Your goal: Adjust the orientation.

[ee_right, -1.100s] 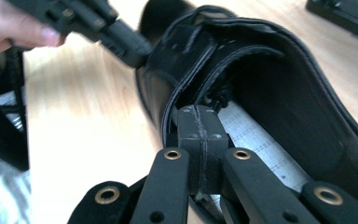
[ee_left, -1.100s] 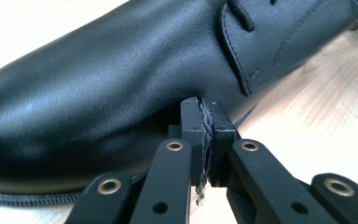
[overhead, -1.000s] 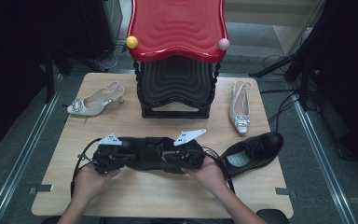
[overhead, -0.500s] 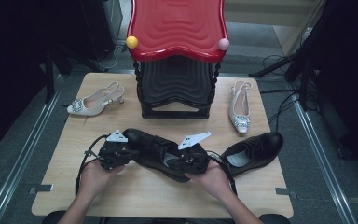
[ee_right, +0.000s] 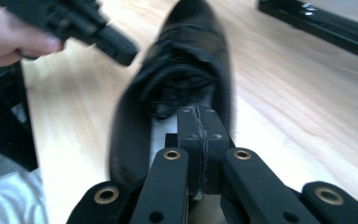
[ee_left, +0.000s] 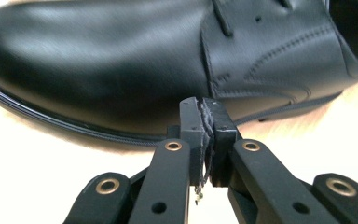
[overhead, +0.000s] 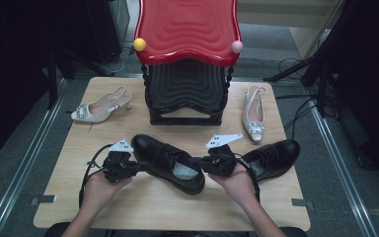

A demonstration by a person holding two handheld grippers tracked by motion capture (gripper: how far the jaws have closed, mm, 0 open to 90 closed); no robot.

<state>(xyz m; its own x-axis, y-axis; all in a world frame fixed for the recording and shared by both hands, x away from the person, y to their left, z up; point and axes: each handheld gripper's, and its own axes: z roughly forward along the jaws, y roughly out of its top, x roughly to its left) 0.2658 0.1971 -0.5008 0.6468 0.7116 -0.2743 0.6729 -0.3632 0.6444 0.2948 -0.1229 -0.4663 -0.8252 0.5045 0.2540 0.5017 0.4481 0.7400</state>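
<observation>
A black leather lace-up shoe (overhead: 165, 160) lies slantwise on the wooden table (overhead: 128, 207), toe to the far left. My left gripper (overhead: 139, 166) is shut, and its tips (ee_left: 205, 106) rest against the shoe's side (ee_left: 121, 60) near the laces. My right gripper (overhead: 194, 161) is shut too, its tips (ee_right: 199, 114) at the shoe's heel opening (ee_right: 182, 88). Nothing is between either pair of jaws. The left gripper (ee_right: 98, 35) also shows at the top left of the right gripper view. The matching black shoe (overhead: 272, 157) lies to the right.
A red-topped stack of black stools (overhead: 187, 59) stands at the table's far middle. One beige slingback heel (overhead: 98, 106) lies at the far left, another (overhead: 254, 111) at the far right. Cables trail over the floor at the right.
The black shoe has swung from lying crosswise between the grippers to a slant, toe to the far left. The right gripper has shifted right, and the two grippers are now farther apart.
</observation>
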